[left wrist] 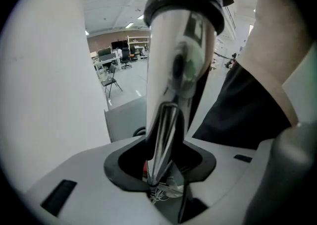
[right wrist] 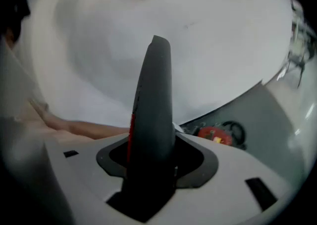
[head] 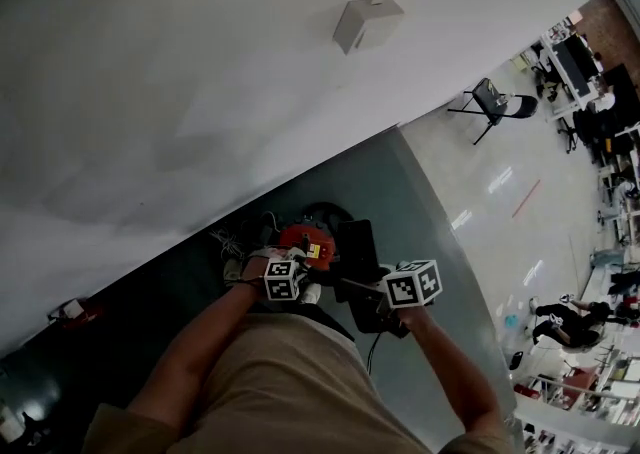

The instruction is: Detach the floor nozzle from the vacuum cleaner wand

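Note:
My left gripper [left wrist: 166, 179] is shut on the silver vacuum wand [left wrist: 171, 70], which rises between its jaws to a dark collar [left wrist: 183, 1]. My right gripper [right wrist: 148, 174] is shut on the black floor nozzle [right wrist: 153, 105], a dark tapered piece with a red stripe that stands up between the jaws. In the head view the left gripper [head: 292, 285] and right gripper [head: 400, 290] are close together over the grey floor, with the wand [head: 356, 287] running between them and the nozzle [head: 358, 242] behind it. Whether wand and nozzle are still joined is hidden.
The red vacuum body [head: 305, 239] with cables [head: 232, 242] lies on a grey floor mat [head: 420, 192] against the white wall [head: 200, 62]. The pale floor to the right holds a black chair [head: 492, 102] and distant desks. The person's legs fill the bottom of the head view.

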`<state>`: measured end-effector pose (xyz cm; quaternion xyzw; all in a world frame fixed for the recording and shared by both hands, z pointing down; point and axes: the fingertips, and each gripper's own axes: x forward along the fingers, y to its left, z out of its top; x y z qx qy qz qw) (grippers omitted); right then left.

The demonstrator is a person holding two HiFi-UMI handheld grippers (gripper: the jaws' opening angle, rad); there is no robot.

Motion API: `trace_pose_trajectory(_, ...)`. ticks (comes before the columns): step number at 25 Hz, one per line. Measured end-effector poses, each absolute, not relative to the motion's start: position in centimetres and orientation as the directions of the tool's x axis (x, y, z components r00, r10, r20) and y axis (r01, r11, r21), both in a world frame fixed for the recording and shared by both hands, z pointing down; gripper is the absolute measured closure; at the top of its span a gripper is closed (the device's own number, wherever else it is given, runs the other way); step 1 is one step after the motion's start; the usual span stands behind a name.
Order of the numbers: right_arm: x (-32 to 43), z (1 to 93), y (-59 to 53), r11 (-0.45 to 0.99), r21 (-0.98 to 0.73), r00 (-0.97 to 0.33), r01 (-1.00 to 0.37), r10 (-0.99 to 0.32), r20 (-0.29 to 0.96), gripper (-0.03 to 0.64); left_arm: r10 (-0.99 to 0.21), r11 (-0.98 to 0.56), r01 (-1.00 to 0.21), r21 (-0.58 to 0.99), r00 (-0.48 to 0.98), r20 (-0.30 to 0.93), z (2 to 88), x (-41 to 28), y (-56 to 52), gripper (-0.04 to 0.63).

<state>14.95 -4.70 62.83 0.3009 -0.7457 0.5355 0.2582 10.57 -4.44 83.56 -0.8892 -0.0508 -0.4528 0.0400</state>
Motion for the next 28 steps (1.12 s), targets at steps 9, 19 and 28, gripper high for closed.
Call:
trace_pose_trajectory(9,16.1,62.6,-5.2,0.264,-0.621,-0.670,-0.739,-0.183,0.719,0.390,0.096,-0.994,0.100,0.042,0.626,0.774,83.6,10.8,-4.0,0.442)
trace_pose_trajectory(19,15.8,61.9,-5.8,0.376,-0.517,-0.612,-0.769,-0.200,0.765,0.390,0.128,-0.988,0.149,0.049,0.584,0.801,83.8,10.9,-4.8,0.442)
trace_pose_trajectory(28,17.4,62.1,-5.9,0.262,-0.642,-0.693,-0.721,-0.230,0.684,0.391,0.094,-0.994,0.106,0.037,0.609,0.787,83.9,10.8,-4.5,0.442)
